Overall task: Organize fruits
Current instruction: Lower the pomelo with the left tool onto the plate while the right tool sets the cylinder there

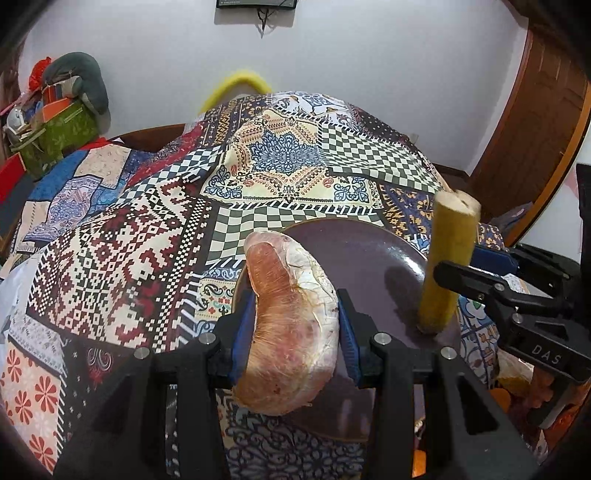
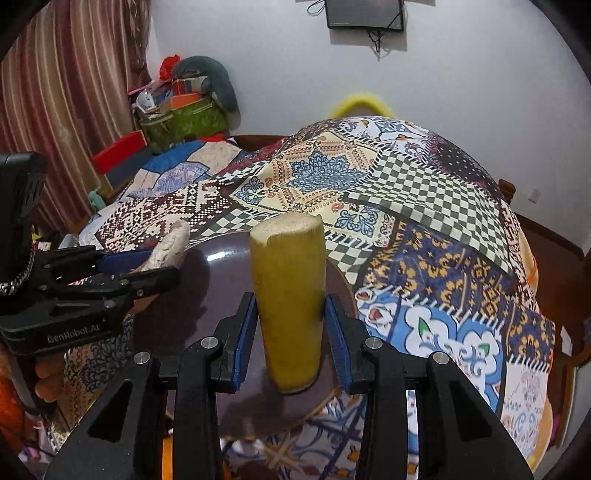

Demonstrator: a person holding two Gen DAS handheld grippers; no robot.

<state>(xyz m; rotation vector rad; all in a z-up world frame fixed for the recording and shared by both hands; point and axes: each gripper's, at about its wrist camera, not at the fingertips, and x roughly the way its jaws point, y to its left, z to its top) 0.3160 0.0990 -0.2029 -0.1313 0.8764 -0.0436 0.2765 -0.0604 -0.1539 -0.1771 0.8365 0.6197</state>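
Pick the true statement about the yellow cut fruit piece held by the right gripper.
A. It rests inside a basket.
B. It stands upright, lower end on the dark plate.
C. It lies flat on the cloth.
B: the yellow fruit piece stands upright between the right gripper jaws, its lower end on the dark plate.

A home room: patchwork-print tablecloth [image 1: 155, 236]; striped curtain [image 2: 66, 92]; wall-mounted screen [image 2: 364, 14]; cluttered boxes [image 2: 181, 110]

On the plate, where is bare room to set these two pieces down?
The plate's far middle, between the reddish fruit piece and the yellow cut piece, is bare. It is crowded at the near rim, where the left hand-held gripper and the right hand-held gripper sit.
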